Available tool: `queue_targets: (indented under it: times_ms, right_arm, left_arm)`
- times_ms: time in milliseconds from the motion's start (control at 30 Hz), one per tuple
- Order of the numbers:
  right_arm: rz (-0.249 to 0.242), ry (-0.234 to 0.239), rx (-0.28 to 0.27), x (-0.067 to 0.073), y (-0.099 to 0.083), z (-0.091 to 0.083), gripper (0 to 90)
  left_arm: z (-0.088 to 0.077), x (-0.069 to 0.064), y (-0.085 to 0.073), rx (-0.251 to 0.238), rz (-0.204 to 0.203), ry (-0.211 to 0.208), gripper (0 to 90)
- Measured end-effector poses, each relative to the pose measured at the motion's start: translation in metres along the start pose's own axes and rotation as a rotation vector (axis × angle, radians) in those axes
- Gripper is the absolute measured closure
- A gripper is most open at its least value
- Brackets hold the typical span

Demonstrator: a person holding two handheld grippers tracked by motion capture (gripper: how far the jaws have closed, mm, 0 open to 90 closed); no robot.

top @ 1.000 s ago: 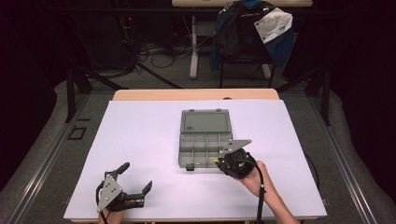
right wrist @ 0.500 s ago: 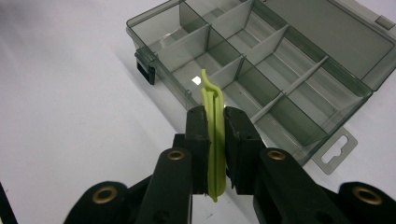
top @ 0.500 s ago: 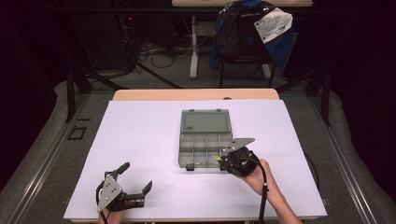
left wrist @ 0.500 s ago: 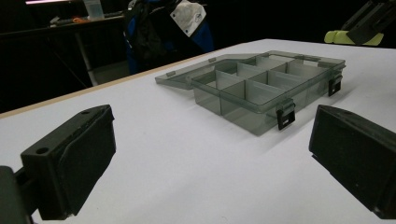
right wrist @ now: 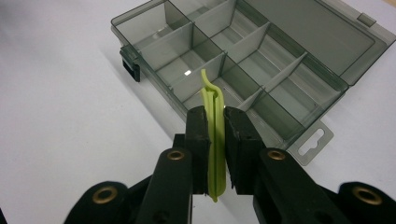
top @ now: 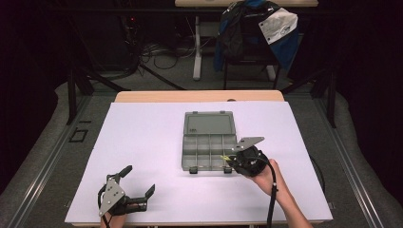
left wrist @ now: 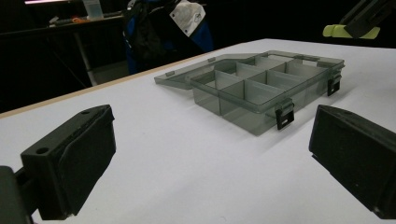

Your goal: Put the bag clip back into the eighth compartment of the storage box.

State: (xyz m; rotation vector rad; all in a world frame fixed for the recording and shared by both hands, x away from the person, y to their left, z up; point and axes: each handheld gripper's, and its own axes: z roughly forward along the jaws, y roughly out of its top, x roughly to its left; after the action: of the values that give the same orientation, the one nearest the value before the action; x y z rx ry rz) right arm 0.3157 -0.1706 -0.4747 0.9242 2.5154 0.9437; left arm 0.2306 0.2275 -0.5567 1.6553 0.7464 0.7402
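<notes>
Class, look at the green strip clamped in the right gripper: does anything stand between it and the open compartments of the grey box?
Nothing visible does. The right gripper holds the green strip just over the near edge of the grey box, whose lid lies flat behind it. The compartments beneath look empty and uncovered.

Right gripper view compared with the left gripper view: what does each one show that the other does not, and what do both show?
The right gripper view alone shows the right gripper shut on a thin yellow-green strip at the organizer box's near edge. The left gripper view alone shows the left gripper open above the white table, plus a blue jacket behind. Both show the open grey organizer box, its compartments empty, lid laid flat.
</notes>
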Motion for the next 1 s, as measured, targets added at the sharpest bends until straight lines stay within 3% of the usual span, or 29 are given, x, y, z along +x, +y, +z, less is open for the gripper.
queue_targets:
  times_ms: [1000]
  right_arm:
    - [0.013, -0.011, 0.033, -0.021, 0.001, 0.008, 80.6]
  left_arm:
    - [0.0, 0.0, 0.0, -0.001, 0.004, -0.006, 0.4]
